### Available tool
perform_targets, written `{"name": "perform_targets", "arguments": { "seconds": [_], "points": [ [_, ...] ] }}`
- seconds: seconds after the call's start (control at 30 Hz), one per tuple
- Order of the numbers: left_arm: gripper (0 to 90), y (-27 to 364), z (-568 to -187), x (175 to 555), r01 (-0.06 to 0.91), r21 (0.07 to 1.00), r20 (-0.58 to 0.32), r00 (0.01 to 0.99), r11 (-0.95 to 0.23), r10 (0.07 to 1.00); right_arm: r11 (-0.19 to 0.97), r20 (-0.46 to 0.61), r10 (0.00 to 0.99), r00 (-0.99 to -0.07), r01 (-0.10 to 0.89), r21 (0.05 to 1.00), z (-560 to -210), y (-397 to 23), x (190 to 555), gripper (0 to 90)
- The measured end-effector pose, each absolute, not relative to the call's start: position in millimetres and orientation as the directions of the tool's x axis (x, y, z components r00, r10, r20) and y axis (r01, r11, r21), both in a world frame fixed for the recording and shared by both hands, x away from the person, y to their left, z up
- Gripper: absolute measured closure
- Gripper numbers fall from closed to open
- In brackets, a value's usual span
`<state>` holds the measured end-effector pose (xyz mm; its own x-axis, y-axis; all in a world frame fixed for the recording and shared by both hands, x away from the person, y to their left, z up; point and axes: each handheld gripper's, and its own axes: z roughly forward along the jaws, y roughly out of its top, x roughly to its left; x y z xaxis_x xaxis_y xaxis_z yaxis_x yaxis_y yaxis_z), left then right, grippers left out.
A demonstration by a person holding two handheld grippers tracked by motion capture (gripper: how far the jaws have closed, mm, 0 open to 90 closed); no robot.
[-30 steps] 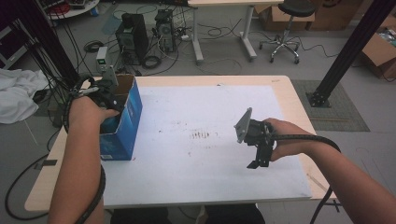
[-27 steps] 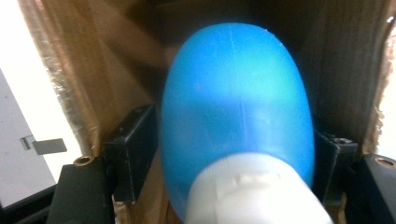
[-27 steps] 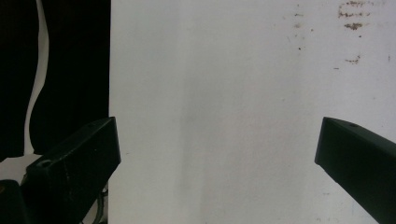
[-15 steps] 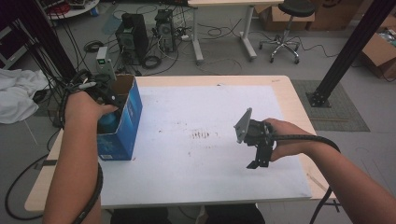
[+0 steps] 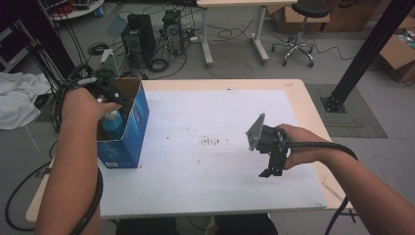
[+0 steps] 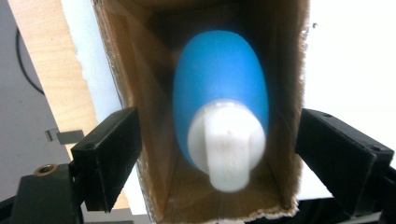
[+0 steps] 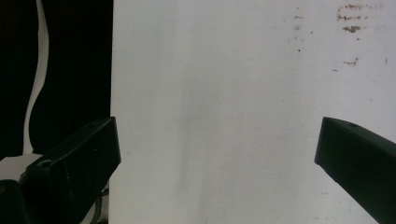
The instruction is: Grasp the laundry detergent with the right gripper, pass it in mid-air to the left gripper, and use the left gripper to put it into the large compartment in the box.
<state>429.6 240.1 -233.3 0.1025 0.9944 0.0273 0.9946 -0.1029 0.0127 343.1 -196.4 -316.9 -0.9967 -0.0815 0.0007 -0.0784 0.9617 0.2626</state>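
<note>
An open-topped blue cardboard box point(image 5: 128, 139) stands at the table's left edge. Inside it is a blue bottle point(image 5: 111, 125) with a white cap. My left gripper point(image 5: 116, 102) hovers over the box's opening, pointing down. In the left gripper view its jaws are spread wide, one on each side of the box walls point(image 6: 154, 93), with the bottle point(image 6: 219, 79) and its cap point(image 6: 227, 147) below and untouched. My right gripper point(image 5: 270, 168) hangs open over the white sheet point(image 5: 195, 166), right of centre. In the right gripper view, bare sheet point(image 7: 224, 102) lies between its jaws.
The white sheet covers most of the wooden table point(image 5: 313, 105) and has small brown marks point(image 5: 210, 142) near its middle. Beyond the table, on the floor, are computer towers point(image 5: 139, 32), cables, a second desk and an office chair point(image 5: 298, 29). A black post point(image 5: 364, 54) stands at right.
My left hand and gripper have drawn back a little toward the far left over the box, uncovering the blue bottle inside. The right gripper has stayed in place.
</note>
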Motion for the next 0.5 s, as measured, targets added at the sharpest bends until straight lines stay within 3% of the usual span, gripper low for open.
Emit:
{"name": "perform_targets", "arguments": {
  "seconds": [0.5],
  "points": [
    [3.3, 226.0, -200.5, 420.7, 0.984, 0.039, 0.035, 0.174, -0.175, 0.984, 0.961, -0.004, -0.081, -0.997, -0.079, 0.264, -313.3, -196.0, 339.5, 0.1]
  ]
}}
